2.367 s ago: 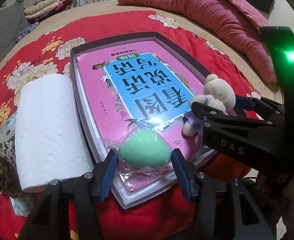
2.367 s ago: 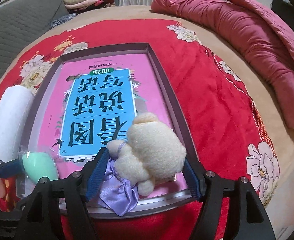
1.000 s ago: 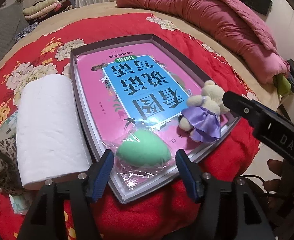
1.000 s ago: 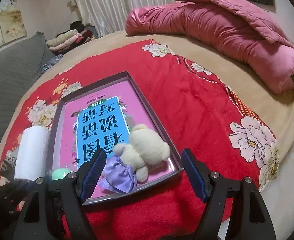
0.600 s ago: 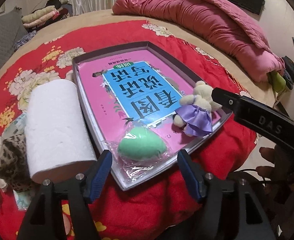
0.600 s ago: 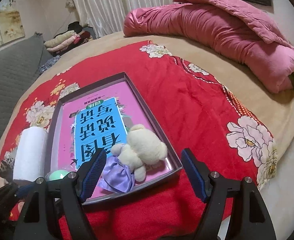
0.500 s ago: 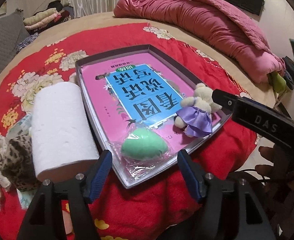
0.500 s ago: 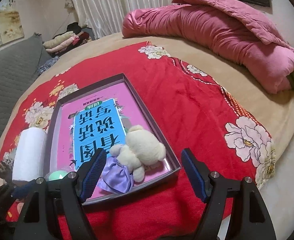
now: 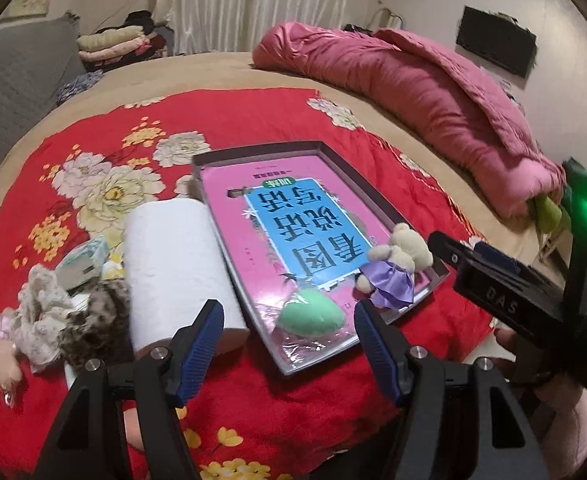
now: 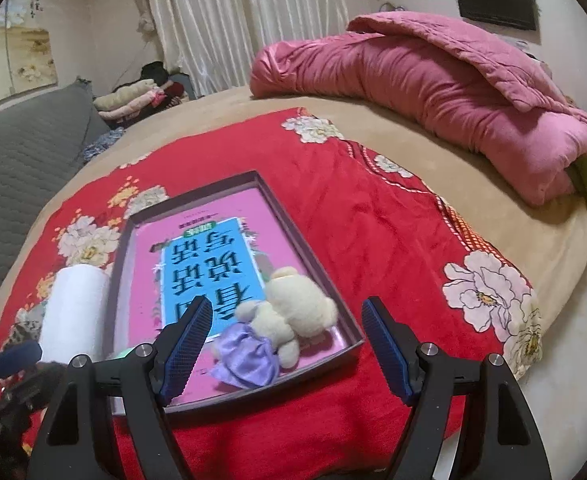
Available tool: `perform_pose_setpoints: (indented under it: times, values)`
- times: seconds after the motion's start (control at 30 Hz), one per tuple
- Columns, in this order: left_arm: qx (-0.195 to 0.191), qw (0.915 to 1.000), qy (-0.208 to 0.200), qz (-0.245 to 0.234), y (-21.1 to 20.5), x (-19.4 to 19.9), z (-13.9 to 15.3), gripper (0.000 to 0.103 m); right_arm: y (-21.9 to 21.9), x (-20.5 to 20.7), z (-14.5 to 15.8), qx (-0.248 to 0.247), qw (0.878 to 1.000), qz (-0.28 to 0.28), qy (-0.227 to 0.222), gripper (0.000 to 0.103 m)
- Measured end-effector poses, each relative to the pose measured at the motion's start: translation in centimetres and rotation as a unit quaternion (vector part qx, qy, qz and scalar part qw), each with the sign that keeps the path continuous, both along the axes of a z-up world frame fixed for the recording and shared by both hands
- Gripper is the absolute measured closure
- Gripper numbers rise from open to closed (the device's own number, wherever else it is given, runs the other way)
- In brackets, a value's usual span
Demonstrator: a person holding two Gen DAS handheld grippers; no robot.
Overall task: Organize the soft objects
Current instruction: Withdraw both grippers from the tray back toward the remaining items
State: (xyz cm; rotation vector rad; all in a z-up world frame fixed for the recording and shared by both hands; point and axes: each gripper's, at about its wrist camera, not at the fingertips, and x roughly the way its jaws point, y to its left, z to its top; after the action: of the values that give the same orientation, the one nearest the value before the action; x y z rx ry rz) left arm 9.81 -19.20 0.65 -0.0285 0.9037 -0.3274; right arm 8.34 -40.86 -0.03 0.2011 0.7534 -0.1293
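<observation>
Leftmost, rumpled cloth toys (image 9: 49,316) lie beside a paper roll (image 9: 175,264) on the red bedspread (image 9: 253,120). Next, the shallow tray (image 9: 373,194) holds a green sponge egg (image 9: 311,316) and a plush bear (image 9: 393,264). Left tongs (image 9: 287,344), jaws just widened, and right tongs (image 10: 287,340) gape empty.

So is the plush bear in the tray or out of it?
In. The bear lies on the pink book inside the tray, near its corner.

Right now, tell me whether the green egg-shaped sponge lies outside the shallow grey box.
No: the green egg-shaped sponge lies inside the shallow grey box, on the pink book.
</observation>
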Motion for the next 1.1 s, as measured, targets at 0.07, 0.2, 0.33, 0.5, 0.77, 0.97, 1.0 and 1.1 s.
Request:
perform_pose_setpoints:
  times: [0.07, 0.2, 0.33, 0.5, 0.77, 0.97, 1.0, 1.1]
  values:
    - [-0.009, 0.9999, 0.0, 0.008, 0.9, -0.2, 0.4, 0.036, 0.5, -0.3, 0.2, 0.0, 1.0, 0.008, -0.003, 0.025]
    - [-0.017, 0.9997, -0.008, 0.017, 2.4, -0.9, 1.2, 0.036, 1.8, -0.8, 0.8, 0.0, 1.0, 0.024, -0.01, 0.025]
    - [-0.023, 0.999, -0.013, 0.034, 4.4, -1.7, 1.7, 0.036, 3.3, -1.5, 1.8, 0.003, 0.999, 0.041, -0.021, 0.025]
    - [-0.032, 0.9974, -0.012, 0.064, 7.4, -2.4, 2.0, 0.036, 5.0, -2.3, 3.5, 0.004, 0.997, 0.062, -0.039, 0.025]
    - [-0.036, 0.994, -0.017, 0.102, 11.7, -3.8, 2.4, 0.036, 9.0, -3.6, 5.0, -0.004, 0.992, 0.113, -0.047, 0.025]
    - [-0.038, 0.9902, -0.019, 0.133, 15.2, -5.0, 2.3, 0.036, 12.6, -4.7, 5.8, -0.01, 0.986, 0.159, -0.049, 0.025]
    - [-0.038, 0.9894, -0.019, 0.139, 15.7, -5.1, 2.3, 0.036, 13.3, -4.9, 5.8, -0.014, 0.984, 0.169, -0.049, 0.025]
    - [-0.038, 0.9861, -0.018, 0.161, 17.8, -5.6, 2.2, 0.036, 15.3, -5.6, 5.8, -0.022, 0.978, 0.2, -0.048, 0.025]
